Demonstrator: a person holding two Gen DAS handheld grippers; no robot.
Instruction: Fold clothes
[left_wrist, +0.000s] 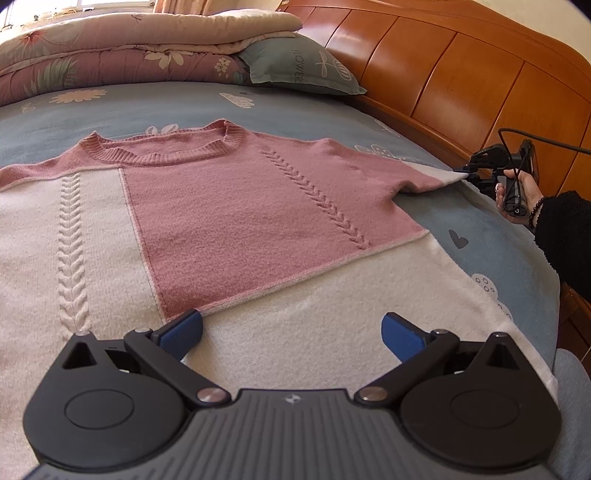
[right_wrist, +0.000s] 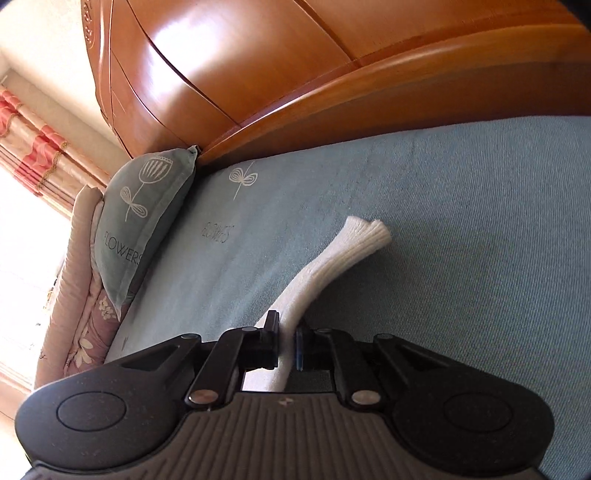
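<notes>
Left gripper (left_wrist: 291, 332) hovers over the near white hem of the sweater (left_wrist: 236, 206), jaws spread wide with nothing between them; the sweater lies flat, front up, on the bed (left_wrist: 498, 236), collar at the far side. Right gripper (right_wrist: 286, 345) at the right has its jaws clamped on the white sleeve cuff (right_wrist: 354, 240); judgement: carry the sleeve across the chest keeping it taut and low, so the body does not drag, and pin the hem with the left. Readable writing: "FLOWERS" on the far pillow (right_wrist: 144, 206), and again on the sheet
</notes>
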